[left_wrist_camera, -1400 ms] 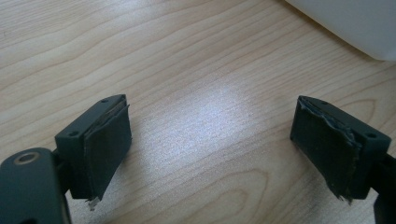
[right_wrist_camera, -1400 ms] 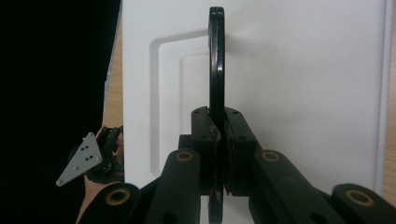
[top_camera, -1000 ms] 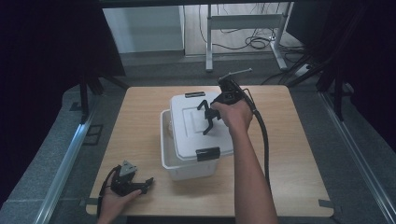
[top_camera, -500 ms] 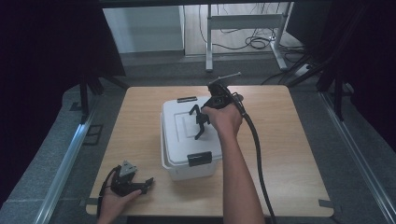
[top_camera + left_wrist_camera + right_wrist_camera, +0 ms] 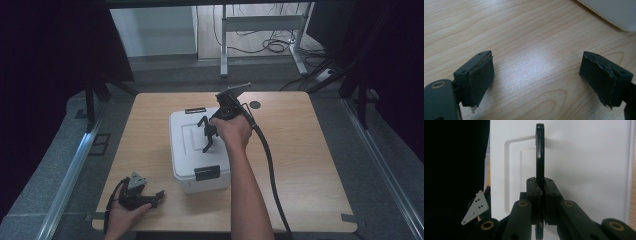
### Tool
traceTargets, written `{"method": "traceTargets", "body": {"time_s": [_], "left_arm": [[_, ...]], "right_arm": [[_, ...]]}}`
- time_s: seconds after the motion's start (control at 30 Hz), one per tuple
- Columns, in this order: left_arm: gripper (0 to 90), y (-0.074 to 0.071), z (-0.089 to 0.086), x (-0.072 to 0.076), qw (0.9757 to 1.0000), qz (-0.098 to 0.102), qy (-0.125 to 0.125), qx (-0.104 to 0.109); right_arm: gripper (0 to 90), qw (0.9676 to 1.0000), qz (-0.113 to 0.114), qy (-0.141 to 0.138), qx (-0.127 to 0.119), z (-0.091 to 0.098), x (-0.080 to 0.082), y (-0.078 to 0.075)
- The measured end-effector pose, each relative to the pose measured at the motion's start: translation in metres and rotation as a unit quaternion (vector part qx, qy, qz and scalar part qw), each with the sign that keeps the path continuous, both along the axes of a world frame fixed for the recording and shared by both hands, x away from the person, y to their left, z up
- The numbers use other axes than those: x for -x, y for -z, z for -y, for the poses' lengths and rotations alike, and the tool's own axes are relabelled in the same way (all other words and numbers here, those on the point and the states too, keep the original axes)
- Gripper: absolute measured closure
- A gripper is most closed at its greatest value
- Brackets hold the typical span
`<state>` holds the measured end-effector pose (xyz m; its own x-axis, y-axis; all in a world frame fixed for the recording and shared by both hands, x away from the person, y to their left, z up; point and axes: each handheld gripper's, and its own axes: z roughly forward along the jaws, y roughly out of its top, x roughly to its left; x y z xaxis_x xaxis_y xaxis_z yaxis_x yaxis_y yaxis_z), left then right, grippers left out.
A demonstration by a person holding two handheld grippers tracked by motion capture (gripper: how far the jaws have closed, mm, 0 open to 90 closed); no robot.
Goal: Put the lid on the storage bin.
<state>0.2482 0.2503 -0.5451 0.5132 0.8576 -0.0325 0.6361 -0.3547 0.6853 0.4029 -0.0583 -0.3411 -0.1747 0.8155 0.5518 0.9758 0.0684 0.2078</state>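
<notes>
Right gripper view: right gripper clamps the black handle upright over the white box lid, probably to lift it, while left gripper rests wide open, empty, beside the box.

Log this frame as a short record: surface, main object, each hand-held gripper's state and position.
surface: wooden table
main object: white lidded box, near the table's middle, black latch on its near side
right hand-held gripper: shut on the box's black handle, which stands up from the lid
left hand-held gripper: open, holding nothing, low over the table's near left corner
</notes>
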Motion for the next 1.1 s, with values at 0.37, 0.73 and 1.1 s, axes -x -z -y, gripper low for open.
{"method": "traceTargets", "body": {"time_s": [0.37,0.73,1.1], "left_arm": [[12.3,0.0,0.0,0.0,1.0,-0.001,0.001,-0.001],[12.3,0.0,0.0,0.0,1.0,0.0,0.001,0.001],[12.2,0.0,0.0,0.0,1.0,-0.001,0.002,0.001]], "right_arm": [[85.1,0.9998,-0.008,0.013,-0.008,-0.001,0.0,0.017],[84.9,0.9998,-0.006,0.015,-0.014,0.0,-0.003,0.023],[84.1,0.9995,-0.005,0.01,-0.028,0.003,-0.004,0.026]]}}
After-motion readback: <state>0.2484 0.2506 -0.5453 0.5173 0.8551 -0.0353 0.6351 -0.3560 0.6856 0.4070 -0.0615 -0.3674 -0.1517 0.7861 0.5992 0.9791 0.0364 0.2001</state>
